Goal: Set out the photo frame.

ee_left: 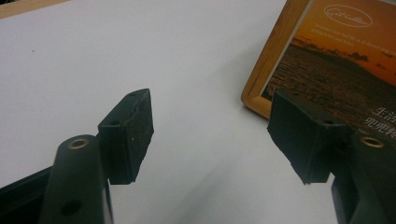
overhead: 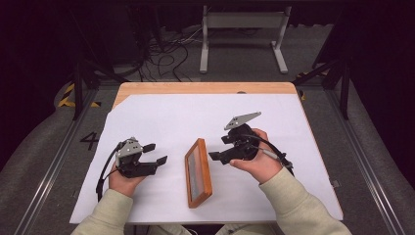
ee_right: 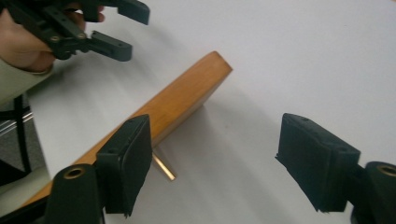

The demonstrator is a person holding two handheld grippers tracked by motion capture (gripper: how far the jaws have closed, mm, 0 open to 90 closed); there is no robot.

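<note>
Picture frame (overhead: 197,172) free-edged between both open tongs, untouched.

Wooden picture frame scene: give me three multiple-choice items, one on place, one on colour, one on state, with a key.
1. Where is the orange-brown wooden picture frame?
A. between the two grippers
B. left of both grippers
C. off the white paper sheet

2. What colour dominates the frame's printed picture?
A. green
B. orange
C. blue

3. How does the right gripper stand?
A. shut on the frame
B. shut on nothing
C. open, nothing between its fingers

Key:
1 A: in the high view it sits between the left gripper and the right one.
2 B: the left gripper view shows an orange sunset.
3 C: the right gripper view shows its pads well apart.
</note>
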